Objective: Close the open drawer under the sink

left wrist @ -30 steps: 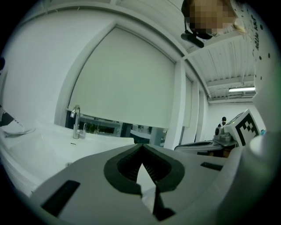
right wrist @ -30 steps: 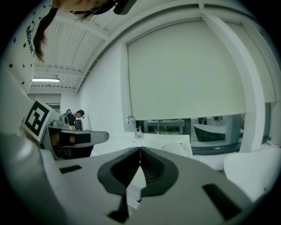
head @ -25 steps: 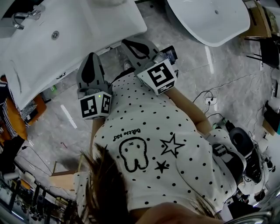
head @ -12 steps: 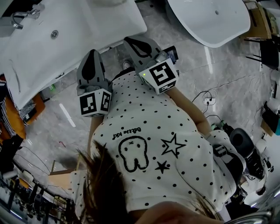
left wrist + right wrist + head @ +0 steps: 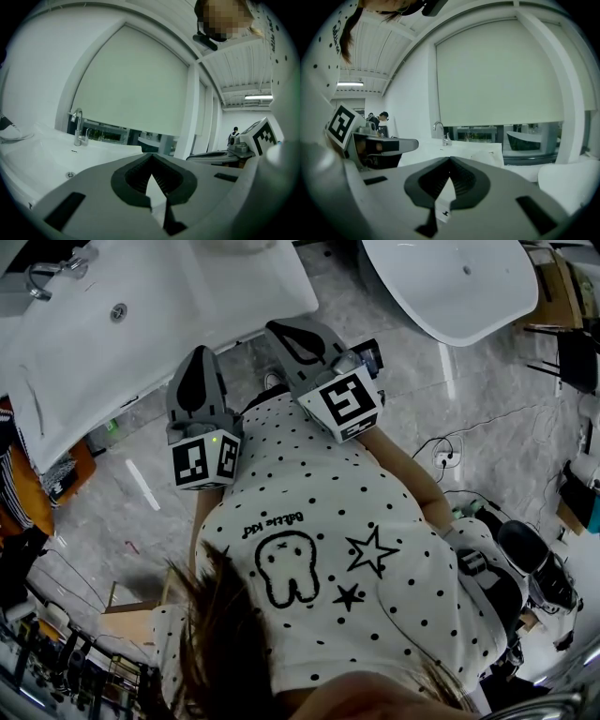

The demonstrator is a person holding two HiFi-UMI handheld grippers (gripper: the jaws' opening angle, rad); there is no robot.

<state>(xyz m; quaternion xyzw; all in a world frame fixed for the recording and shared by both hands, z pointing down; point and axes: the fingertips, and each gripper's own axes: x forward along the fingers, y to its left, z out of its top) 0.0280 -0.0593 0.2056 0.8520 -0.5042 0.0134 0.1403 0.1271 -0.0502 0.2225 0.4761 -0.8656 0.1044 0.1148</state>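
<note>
The only writing I can read is on the person's white dotted shirt (image 5: 328, 493): a short line of script (image 5: 272, 525) whose last word looks like "kid"; the first word I can't make out. Under it are one drawn tooth (image 5: 286, 568) and two stars, one outlined (image 5: 368, 551) and one filled in (image 5: 348, 596). The black-and-white squares on the two marker cubes (image 5: 204, 463) (image 5: 341, 403) are patterns, not letters.

There are two claws. The left gripper (image 5: 198, 354) has its jaws shut tight with nothing between them, and the right gripper (image 5: 274, 327) is closed and empty too. They are held side by side in front of the person's chest, pointing towards the sink (image 5: 169, 306).

I count two white basins: that sink, with one tap (image 5: 56, 268) and one drain (image 5: 117, 312), and a second rounded basin (image 5: 450, 282) well apart to the right. The drawer should sit below the sink, but the sink's top covers it from above and neither gripper view shows it. One pale blind (image 5: 136, 89) hangs behind the tap.
</note>
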